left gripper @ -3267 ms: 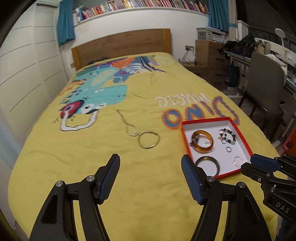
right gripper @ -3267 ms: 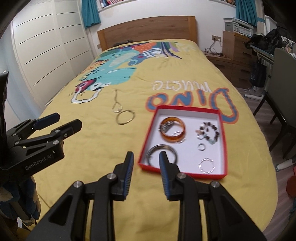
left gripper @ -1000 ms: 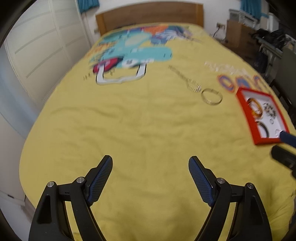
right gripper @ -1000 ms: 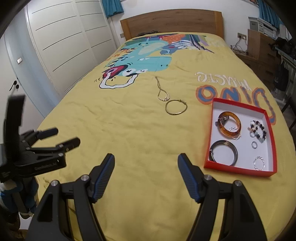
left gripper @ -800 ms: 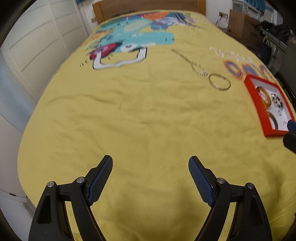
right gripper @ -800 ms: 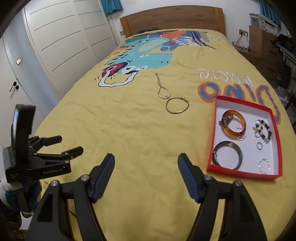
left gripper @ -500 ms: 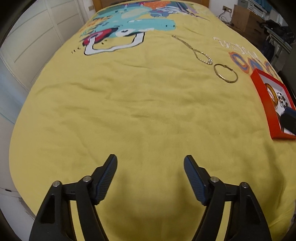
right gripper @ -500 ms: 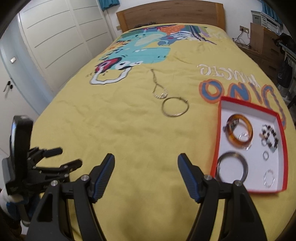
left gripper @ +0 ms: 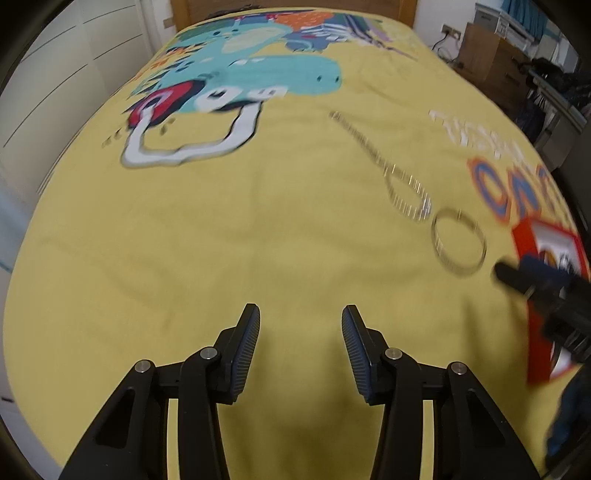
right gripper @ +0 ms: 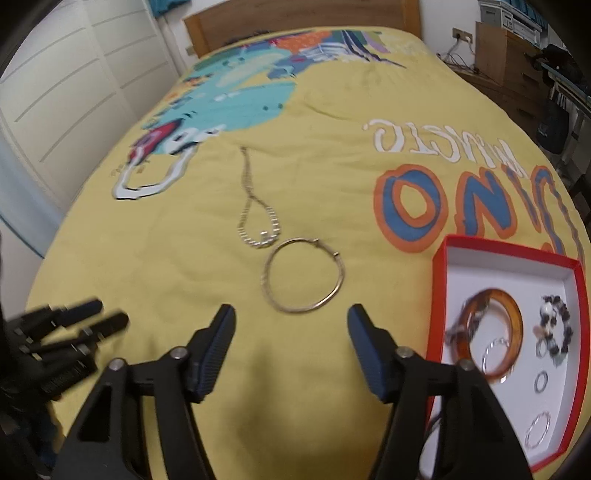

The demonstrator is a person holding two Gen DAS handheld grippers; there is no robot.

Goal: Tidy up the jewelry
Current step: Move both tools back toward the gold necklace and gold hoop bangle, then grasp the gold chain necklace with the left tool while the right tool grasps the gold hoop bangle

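Note:
A thin gold bangle (right gripper: 303,275) lies on the yellow bedspread (right gripper: 184,258), with a silver chain necklace (right gripper: 256,218) just beyond it. My right gripper (right gripper: 291,321) is open and empty, just short of the bangle. A red box (right gripper: 439,280) at the right holds an amber bangle (right gripper: 515,314), a bead bracelet (right gripper: 556,325) and small rings. My left gripper (left gripper: 300,328) is open and empty over bare bedspread; the bangle (left gripper: 459,242) and necklace (left gripper: 399,188) lie far right of it. The left gripper also shows in the right wrist view (right gripper: 74,321).
The wooden headboard (right gripper: 303,14) is at the far end. White wardrobe doors (right gripper: 66,85) stand on the left. A wooden cabinet (right gripper: 506,55) and desk clutter are on the right, past the bed edge. The right gripper (left gripper: 535,280) partly covers the red box (left gripper: 524,236) in the left wrist view.
My right gripper has moved forward toward the bangle, which is now close between its fingers. My left gripper's fingers have narrowed somewhat and it has swung to face the necklace and bangle.

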